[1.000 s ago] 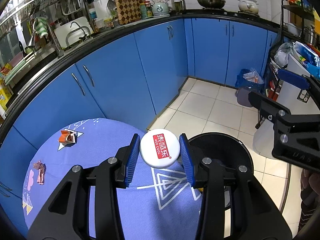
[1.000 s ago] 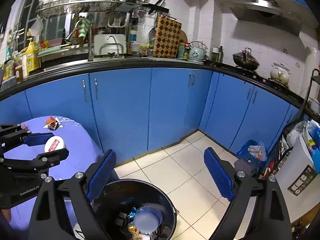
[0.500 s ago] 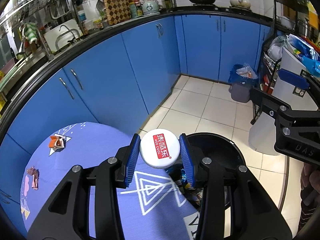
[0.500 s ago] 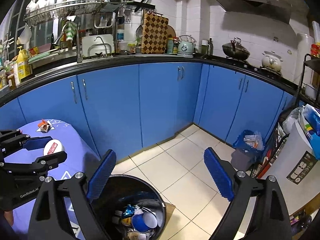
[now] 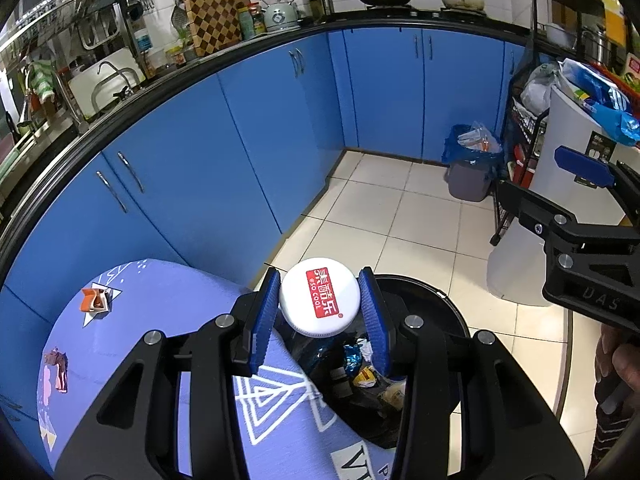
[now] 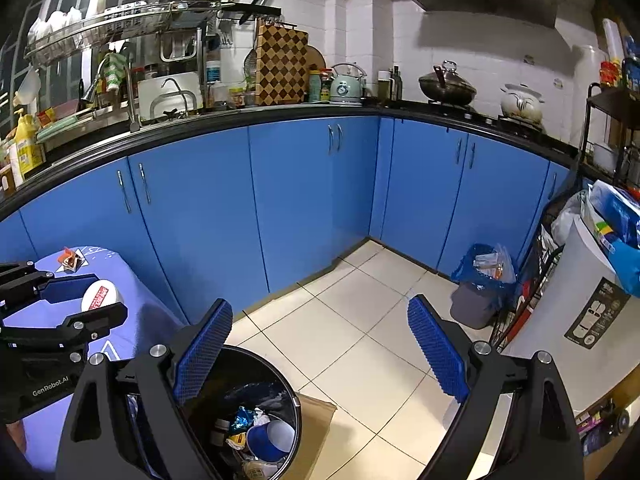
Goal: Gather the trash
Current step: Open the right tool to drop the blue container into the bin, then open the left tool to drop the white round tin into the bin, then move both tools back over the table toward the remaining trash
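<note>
The left gripper [image 5: 320, 312] pinches a bottle with a white cap [image 5: 319, 303]. Its two blue pads press on the sides, right under the cap. The cap has a red label with white writing. Only the cap and a bit of see-through blue bottle below it show; the rest hides behind the gripper's black arms. The bottle hangs at the edge of the purple table [image 5: 160, 320], just over the near rim of the black trash bin [image 5: 448, 312].

The bin stands on the floor, touching the table's side. Inside it lie a shiny blue wrapper, a yellow wrapper and other bits that are hard to tell apart. From the right camera, a blue and white cup [image 6: 272, 438] shows in the bin too. The black arms cover much of the bin in both views.

The right gripper [image 6: 320, 354] is spread wide, with nothing between its blue pads. It hangs above the floor, beside the bin. In the left view it is cut off at the right edge, and a bit of a hand [image 5: 620, 364] shows under it.

On the table, well apart from the bottle, lie a small orange and white scrap [image 5: 94, 301] and a brownish scrap [image 5: 58, 364]. What they are is hard to make out.
</note>
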